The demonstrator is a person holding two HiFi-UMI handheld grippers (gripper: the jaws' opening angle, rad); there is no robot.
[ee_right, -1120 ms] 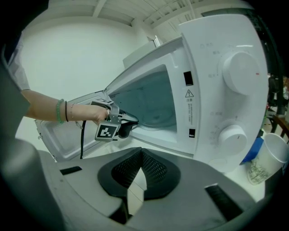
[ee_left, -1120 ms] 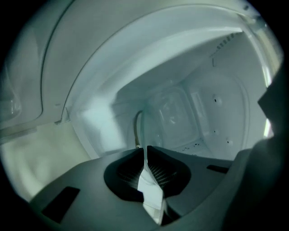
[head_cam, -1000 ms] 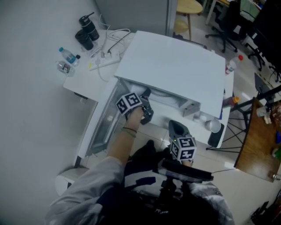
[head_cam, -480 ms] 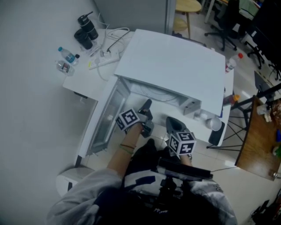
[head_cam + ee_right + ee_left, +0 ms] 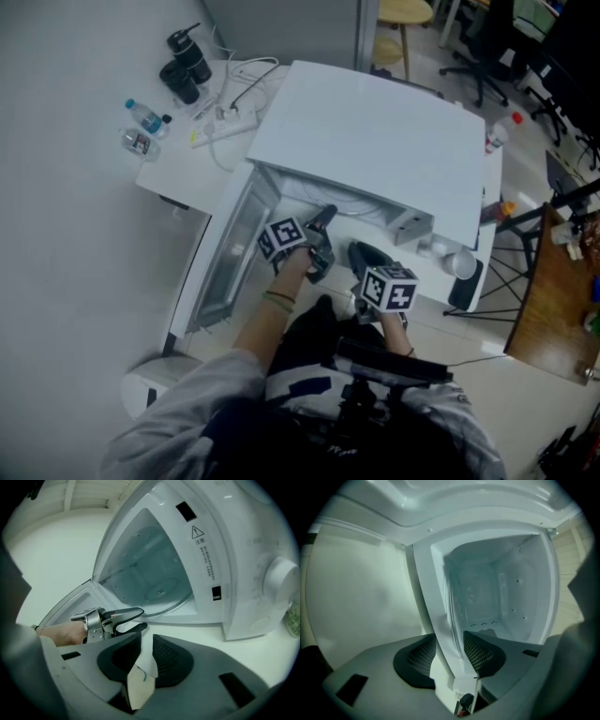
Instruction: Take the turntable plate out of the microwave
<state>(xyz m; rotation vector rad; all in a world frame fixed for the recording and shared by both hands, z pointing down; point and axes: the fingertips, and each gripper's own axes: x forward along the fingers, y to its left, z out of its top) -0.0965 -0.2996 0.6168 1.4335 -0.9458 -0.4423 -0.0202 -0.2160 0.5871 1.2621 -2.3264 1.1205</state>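
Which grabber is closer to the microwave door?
Left. The left gripper, jaws just opened, straddles the door edge. The right gripper, jaws also just opened and empty, hangs back in front of the microwave.

The microwave [image 5: 375, 141] is standing with its cavity [image 5: 150, 573] gaping toward the table's [image 5: 178, 178] front edge, leaving open room above the turntable plate [image 5: 161, 591]. The swung-out door [image 5: 230, 253] is walling off the left side, and the control panel [image 5: 234, 564] is closing the right. A cup [image 5: 459, 265] is crowding the table's front right corner.
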